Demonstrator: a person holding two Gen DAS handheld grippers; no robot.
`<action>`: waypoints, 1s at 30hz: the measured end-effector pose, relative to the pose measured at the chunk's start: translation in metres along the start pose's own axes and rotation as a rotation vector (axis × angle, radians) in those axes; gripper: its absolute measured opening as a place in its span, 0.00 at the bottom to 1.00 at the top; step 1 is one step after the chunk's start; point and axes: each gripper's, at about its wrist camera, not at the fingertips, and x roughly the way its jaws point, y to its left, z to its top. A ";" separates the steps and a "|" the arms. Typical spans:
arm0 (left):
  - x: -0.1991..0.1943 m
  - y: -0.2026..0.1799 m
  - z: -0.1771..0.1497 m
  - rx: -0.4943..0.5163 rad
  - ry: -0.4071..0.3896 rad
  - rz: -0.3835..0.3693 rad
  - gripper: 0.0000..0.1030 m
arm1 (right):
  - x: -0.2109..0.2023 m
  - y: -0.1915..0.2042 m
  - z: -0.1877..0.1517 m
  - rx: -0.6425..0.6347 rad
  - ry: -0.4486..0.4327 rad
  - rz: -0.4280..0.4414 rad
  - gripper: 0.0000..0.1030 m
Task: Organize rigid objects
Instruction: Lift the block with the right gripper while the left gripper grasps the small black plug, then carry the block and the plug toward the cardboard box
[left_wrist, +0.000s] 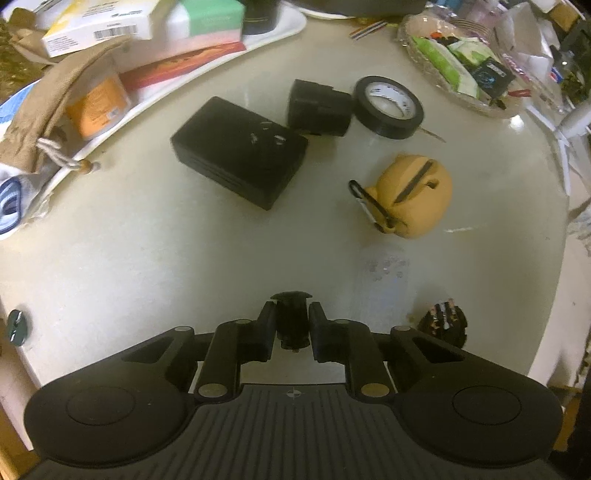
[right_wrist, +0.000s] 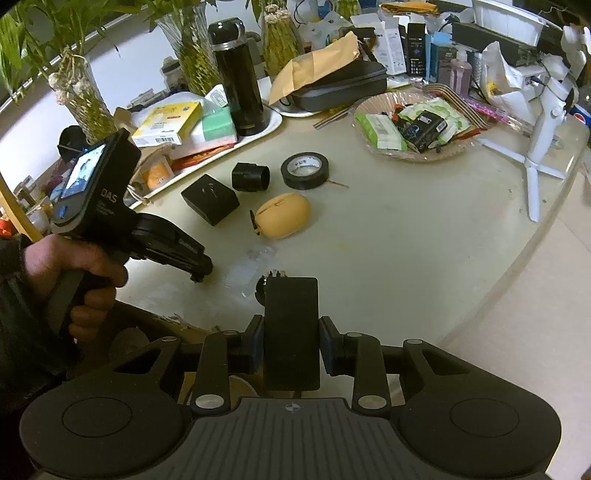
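Note:
My left gripper (left_wrist: 292, 308) points down at the pale table (left_wrist: 147, 258), its pads closed against a small black flanged knob (left_wrist: 291, 323). In the right wrist view that gripper (right_wrist: 199, 275) is low over the table's near edge, held by a person's hand (right_wrist: 74, 266). My right gripper (right_wrist: 291, 332) is shut on a flat black rectangular block (right_wrist: 291, 317). Farther out lie a black box (left_wrist: 240, 151), a black cylinder piece (left_wrist: 319, 109), a black tape roll (left_wrist: 388, 107) and a yellow pouch (left_wrist: 413, 195) with a clip. A small dark pinned part (left_wrist: 445, 321) sits right of the left gripper.
A clear plastic piece (left_wrist: 384, 273) lies near the pouch. A white tray (right_wrist: 273, 122) at the back left holds boxes and a black flask (right_wrist: 240, 81). A glass dish (right_wrist: 369, 107) of packets and a white tripod (right_wrist: 546, 110) stand at the right, near the table's curved edge.

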 end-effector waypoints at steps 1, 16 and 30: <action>-0.001 0.001 0.000 0.006 -0.005 0.008 0.18 | 0.001 0.000 0.000 0.000 0.004 0.000 0.33; -0.054 0.008 -0.020 0.124 -0.104 0.064 0.18 | 0.001 0.005 0.005 0.005 0.018 -0.011 0.33; -0.102 0.009 -0.048 0.159 -0.165 0.037 0.18 | -0.006 0.030 0.007 -0.013 0.028 0.005 0.33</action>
